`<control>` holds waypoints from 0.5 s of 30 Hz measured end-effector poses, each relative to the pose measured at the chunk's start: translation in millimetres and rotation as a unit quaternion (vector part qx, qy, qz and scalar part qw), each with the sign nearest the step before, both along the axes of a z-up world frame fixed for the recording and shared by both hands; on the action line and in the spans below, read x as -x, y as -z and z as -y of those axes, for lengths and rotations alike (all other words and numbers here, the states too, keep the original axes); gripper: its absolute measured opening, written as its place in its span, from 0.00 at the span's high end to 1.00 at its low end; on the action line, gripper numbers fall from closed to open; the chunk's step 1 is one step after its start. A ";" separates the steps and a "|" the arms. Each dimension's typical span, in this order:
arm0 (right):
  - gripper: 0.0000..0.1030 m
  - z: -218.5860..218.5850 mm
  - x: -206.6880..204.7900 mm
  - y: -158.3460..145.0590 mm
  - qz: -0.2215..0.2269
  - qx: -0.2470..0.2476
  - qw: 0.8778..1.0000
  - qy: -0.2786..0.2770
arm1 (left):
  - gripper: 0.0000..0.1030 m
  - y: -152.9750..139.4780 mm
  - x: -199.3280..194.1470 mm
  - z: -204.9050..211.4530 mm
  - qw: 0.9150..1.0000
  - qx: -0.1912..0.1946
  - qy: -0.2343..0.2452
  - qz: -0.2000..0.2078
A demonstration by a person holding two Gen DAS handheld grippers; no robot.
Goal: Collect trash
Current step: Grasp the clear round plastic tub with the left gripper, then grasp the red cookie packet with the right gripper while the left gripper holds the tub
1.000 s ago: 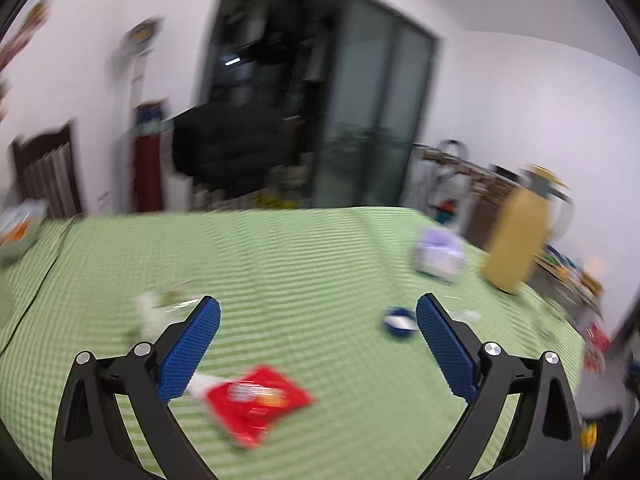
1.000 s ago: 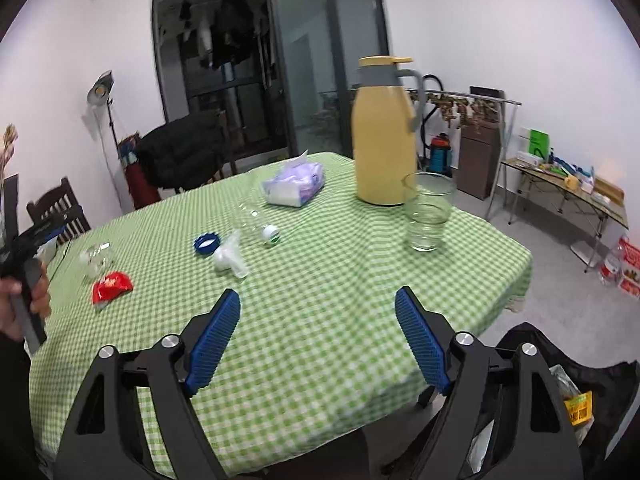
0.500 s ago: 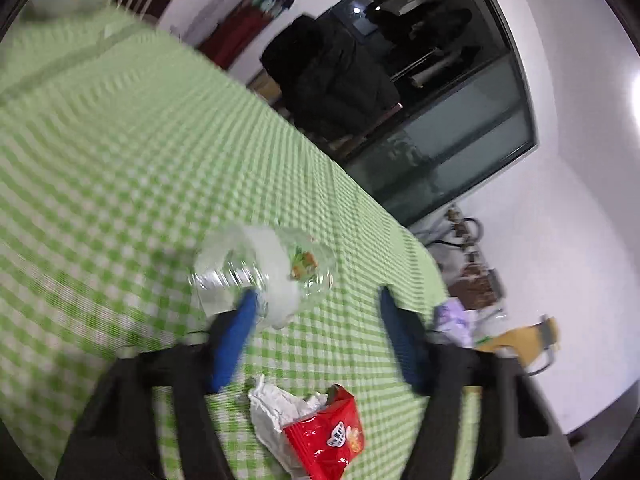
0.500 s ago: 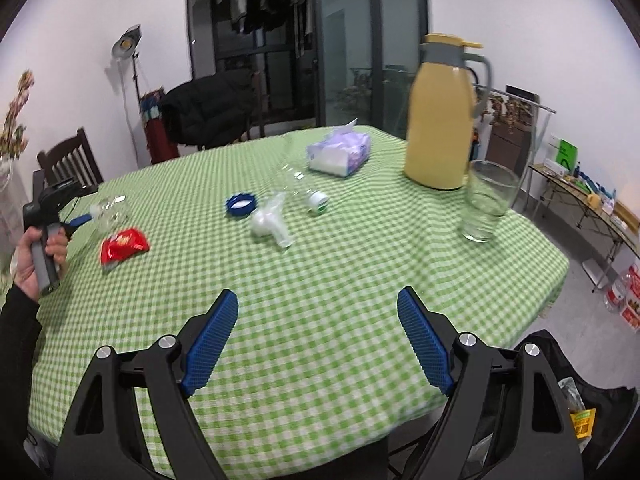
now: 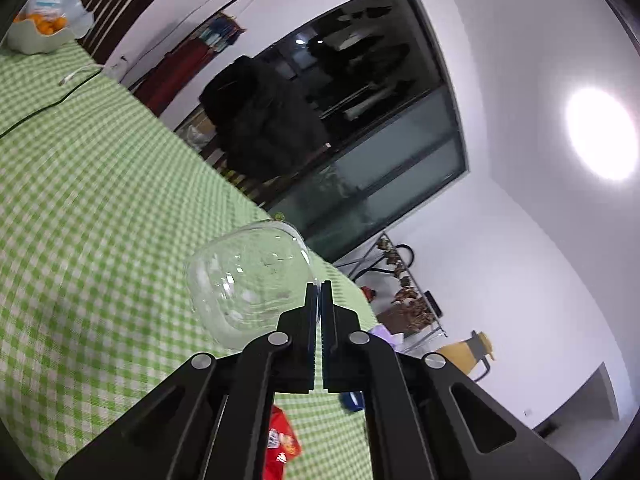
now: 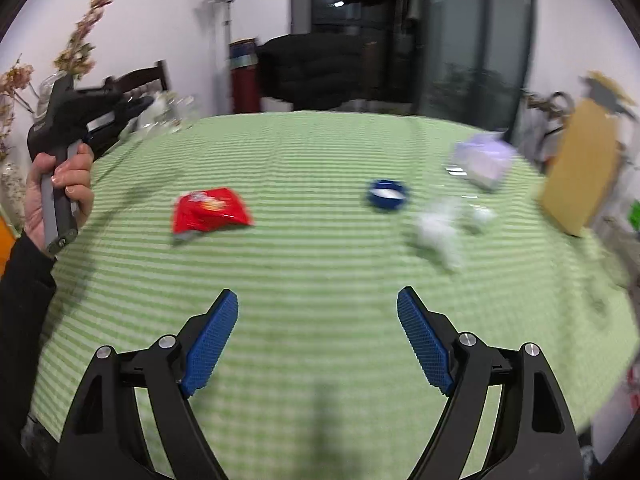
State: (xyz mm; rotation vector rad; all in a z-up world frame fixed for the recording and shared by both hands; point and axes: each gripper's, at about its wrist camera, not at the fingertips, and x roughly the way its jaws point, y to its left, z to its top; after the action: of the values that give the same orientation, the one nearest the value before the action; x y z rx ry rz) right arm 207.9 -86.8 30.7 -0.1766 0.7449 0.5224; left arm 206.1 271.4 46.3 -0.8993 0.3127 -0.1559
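My left gripper (image 5: pixel 320 285) is shut, its pads pinching the thin rim of a clear plastic container (image 5: pixel 248 280) that tilts above the green checked tablecloth (image 5: pixel 100 208). In the right wrist view a hand holds that gripper (image 6: pixel 120 108) up at the far left, with the clear container (image 6: pixel 168 116) at its tip. My right gripper (image 6: pixel 318 295) is open and empty over the near part of the table. Ahead of it lie a red snack wrapper (image 6: pixel 208 210), a blue cap (image 6: pixel 387 195) and blurred white crumpled trash (image 6: pixel 438 232). The red wrapper (image 5: pixel 282 440) also shows under the left gripper.
A purple tissue pack (image 6: pixel 484 160) and a yellow thermos jug (image 6: pixel 580 172) stand at the right of the table. A bowl of oranges (image 5: pixel 36 32) and a black cable (image 5: pixel 40 108) are at the far left end. A dark chair (image 6: pixel 148 78) stands behind.
The left jaws went from wide open to shut on the clear container, and the gripper rolled. The right gripper swung left, so the red wrapper and blue cap now lie ahead of it.
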 end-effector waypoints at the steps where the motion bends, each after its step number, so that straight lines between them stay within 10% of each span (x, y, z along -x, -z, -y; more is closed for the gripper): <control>1: 0.24 -15.1 -8.7 3.8 -0.010 -0.004 1.000 -0.009 | 1.00 -1.8 0.2 0.0 1.000 -0.005 -0.002 0.001; 15: 0.24 -170.4 -90.5 45.8 -0.030 0.050 0.995 -0.078 | 1.00 14.4 -9.2 -23.8 0.999 0.022 -0.027 -0.036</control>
State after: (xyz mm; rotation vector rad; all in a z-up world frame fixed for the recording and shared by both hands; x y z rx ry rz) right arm 298.4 83.6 -15.1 -0.3160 0.8201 0.6408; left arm 215.3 295.3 31.9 -0.9580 0.3538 -0.0811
